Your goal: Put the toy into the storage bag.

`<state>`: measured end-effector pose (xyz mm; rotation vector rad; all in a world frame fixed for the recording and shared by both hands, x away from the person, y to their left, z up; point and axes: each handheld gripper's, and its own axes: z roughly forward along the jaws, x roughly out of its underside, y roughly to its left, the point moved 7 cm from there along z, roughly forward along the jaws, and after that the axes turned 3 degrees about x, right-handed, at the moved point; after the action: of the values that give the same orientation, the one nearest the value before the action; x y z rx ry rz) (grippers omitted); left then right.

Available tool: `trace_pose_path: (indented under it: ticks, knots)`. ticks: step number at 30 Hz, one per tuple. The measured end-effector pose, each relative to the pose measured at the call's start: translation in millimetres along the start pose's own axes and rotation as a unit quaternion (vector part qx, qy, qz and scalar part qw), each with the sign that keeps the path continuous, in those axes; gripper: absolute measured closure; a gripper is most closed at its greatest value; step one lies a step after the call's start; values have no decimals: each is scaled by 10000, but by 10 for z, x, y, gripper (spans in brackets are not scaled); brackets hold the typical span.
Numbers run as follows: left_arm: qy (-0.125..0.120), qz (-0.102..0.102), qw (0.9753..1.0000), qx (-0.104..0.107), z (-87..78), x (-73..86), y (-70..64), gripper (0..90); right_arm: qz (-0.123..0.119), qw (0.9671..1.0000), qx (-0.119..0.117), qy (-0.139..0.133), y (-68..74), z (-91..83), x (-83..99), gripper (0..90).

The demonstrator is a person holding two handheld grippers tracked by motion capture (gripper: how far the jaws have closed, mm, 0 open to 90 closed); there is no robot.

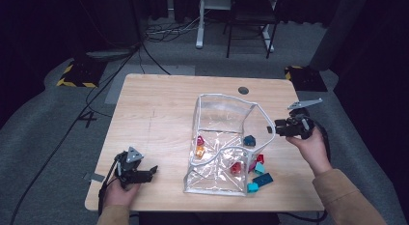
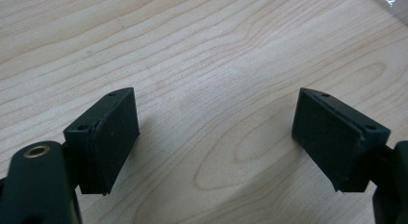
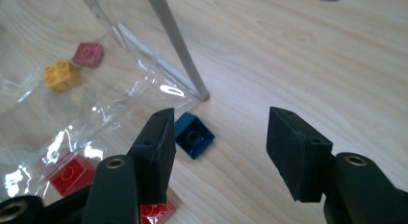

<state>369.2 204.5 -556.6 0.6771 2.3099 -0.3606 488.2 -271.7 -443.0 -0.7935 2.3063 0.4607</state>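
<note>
Overhead, in the high view, the left gripper (image 1: 147, 173) lies low over the light wooden table (image 1: 159, 119) near its front left corner, jaws apart and pointing toward the clear plastic zip bag with a white rim (image 1: 226, 147), which stands open well off from them in the middle of the table. The right gripper (image 1: 272, 128) is held at the bag's far side, its jaws spread just beside the white rim, and a dark blue square brick (image 1: 249, 140) lies just ahead of and below them, close against the bag wall. Small coloured bricks lie in and beside the bag, among them two teal ones (image 1: 258, 181) at its near right corner. Next, in the left gripper view, both black jaws stand wide apart with nothing but bare wood grain between them. Last, in the right gripper view, the jaws are likewise apart and empty; the dark blue square brick (image 3: 193, 135) sits on the table right beside one jaw, next to the bag's white rim (image 3: 178, 46), with a yellow brick (image 3: 62, 75), a pink brick (image 3: 88, 54) and a red brick (image 3: 70, 175) behind the clear plastic beyond that jaw.
</note>
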Motion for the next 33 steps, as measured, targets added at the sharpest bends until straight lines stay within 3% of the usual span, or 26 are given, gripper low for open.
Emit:
trace_pose_path:
  ticks: [9,16,33]
  knots:
    - [-1,-2,10000,-2,0,0,0,169,65,9996,-169,222,69,274,205,431]
    - [-2,0,10000,-9,-1,1,0,169,-21,9989,-302,345,163,484,295,431]
    - [-18,-6,10000,-19,-5,6,-1,169,-156,9976,-422,532,325,850,339,409]
